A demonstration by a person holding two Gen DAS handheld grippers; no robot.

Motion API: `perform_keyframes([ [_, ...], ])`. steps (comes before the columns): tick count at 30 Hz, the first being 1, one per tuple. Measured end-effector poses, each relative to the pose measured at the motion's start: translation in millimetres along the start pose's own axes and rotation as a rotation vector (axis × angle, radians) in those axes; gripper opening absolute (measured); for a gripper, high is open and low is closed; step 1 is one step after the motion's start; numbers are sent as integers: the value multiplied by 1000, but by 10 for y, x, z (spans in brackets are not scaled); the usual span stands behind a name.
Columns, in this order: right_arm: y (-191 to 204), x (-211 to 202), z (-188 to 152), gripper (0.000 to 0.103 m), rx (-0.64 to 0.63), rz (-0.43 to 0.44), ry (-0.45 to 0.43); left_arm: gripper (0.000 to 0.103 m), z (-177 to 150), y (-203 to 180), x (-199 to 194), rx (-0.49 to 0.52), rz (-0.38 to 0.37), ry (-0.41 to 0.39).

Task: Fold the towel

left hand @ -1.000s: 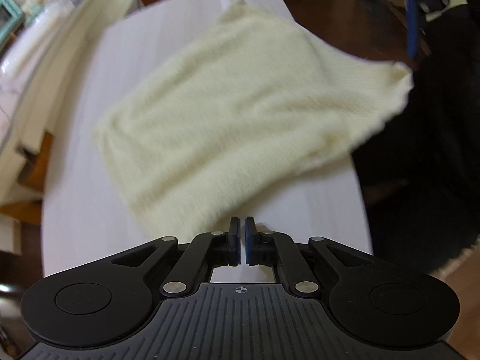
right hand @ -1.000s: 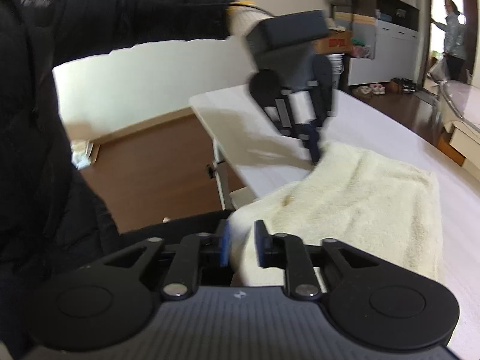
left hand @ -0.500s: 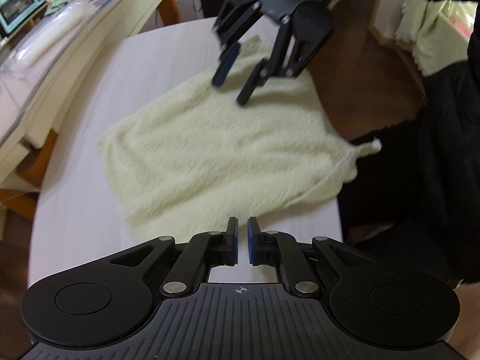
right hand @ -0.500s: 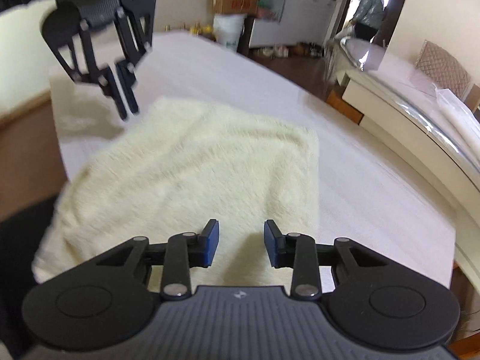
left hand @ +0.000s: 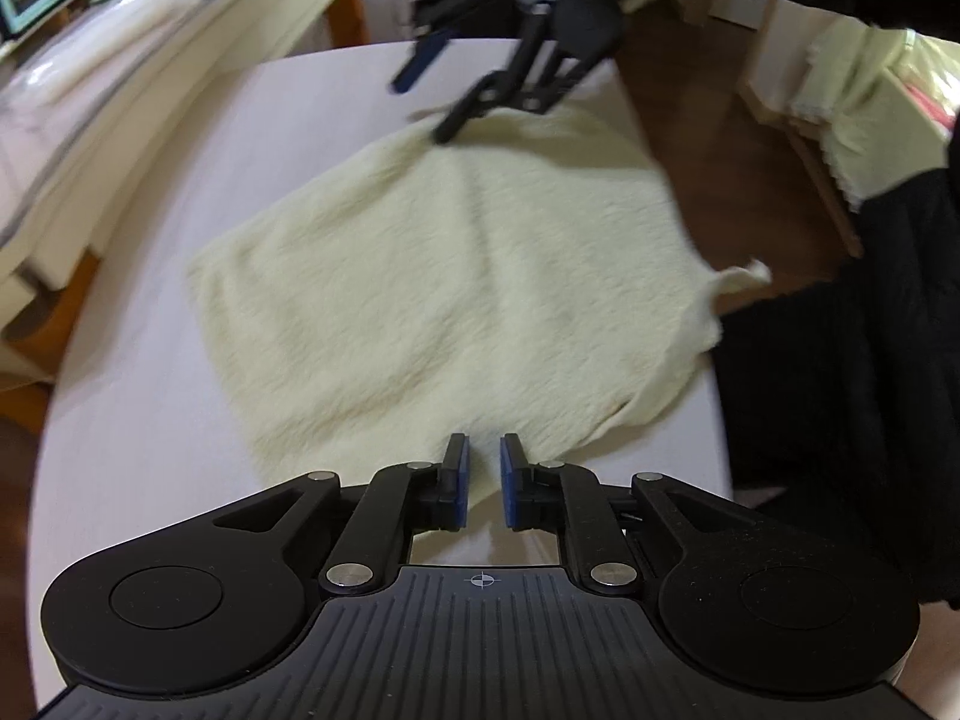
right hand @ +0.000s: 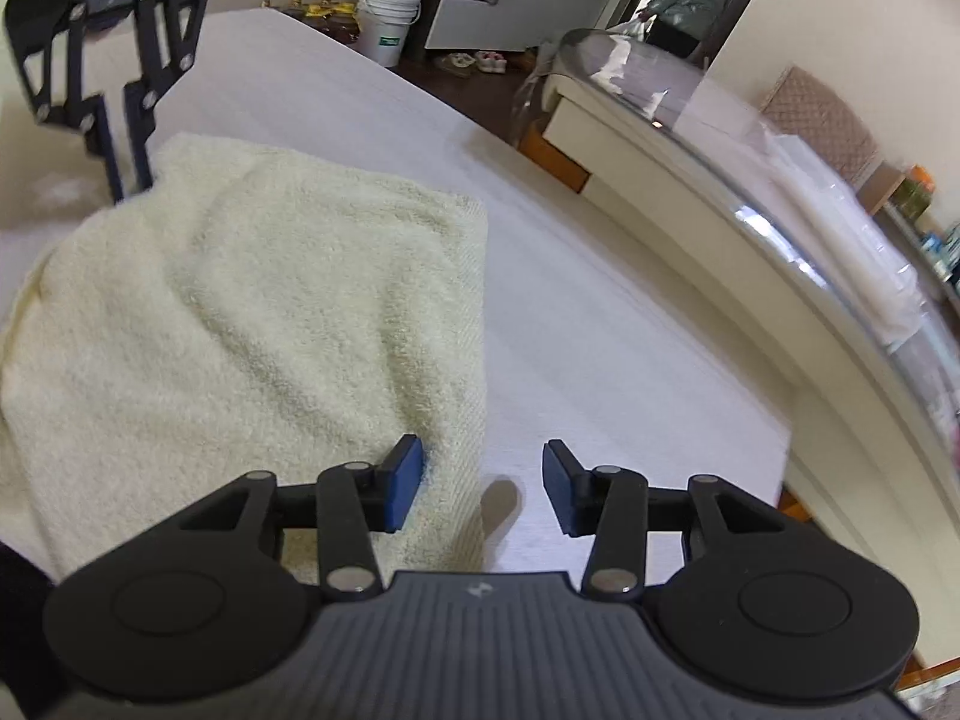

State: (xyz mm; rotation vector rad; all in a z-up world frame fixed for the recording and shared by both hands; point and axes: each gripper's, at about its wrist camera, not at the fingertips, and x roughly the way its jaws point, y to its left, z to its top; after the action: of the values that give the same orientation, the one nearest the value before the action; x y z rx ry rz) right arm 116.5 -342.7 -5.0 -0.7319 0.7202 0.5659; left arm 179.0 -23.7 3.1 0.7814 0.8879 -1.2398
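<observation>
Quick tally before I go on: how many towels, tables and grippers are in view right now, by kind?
Towels: 1, the cream towel spread on the table.
Tables: 1, the white table.
Grippers: 2, the left gripper and the right gripper, both with jaws apart.
Total: 4.

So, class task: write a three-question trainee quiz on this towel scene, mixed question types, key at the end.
1. True or false: the right gripper is open.
2. Where does the towel's near-right corner lie? A) flat on the table B) hanging past the table edge C) clamped in the left gripper
3. Fill in: in the right wrist view, the towel's long edge runs between the right gripper's two ____.

Key: 1 true; 2 B; 3 fingers.
</observation>
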Motion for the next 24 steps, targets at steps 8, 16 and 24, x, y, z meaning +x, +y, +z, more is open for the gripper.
perform_keyframes([
  [8,-71,-54,3,42,65,-30,-36,26,-27,189,-40,-42,64,-21],
  [16,599,-492,338,43,207,375,-190,26,-97,116,-184,-39,90,-15],
  [24,1468,-421,499,13,25,356,-114,25,-156,-9,-275,-18,111,2],
])
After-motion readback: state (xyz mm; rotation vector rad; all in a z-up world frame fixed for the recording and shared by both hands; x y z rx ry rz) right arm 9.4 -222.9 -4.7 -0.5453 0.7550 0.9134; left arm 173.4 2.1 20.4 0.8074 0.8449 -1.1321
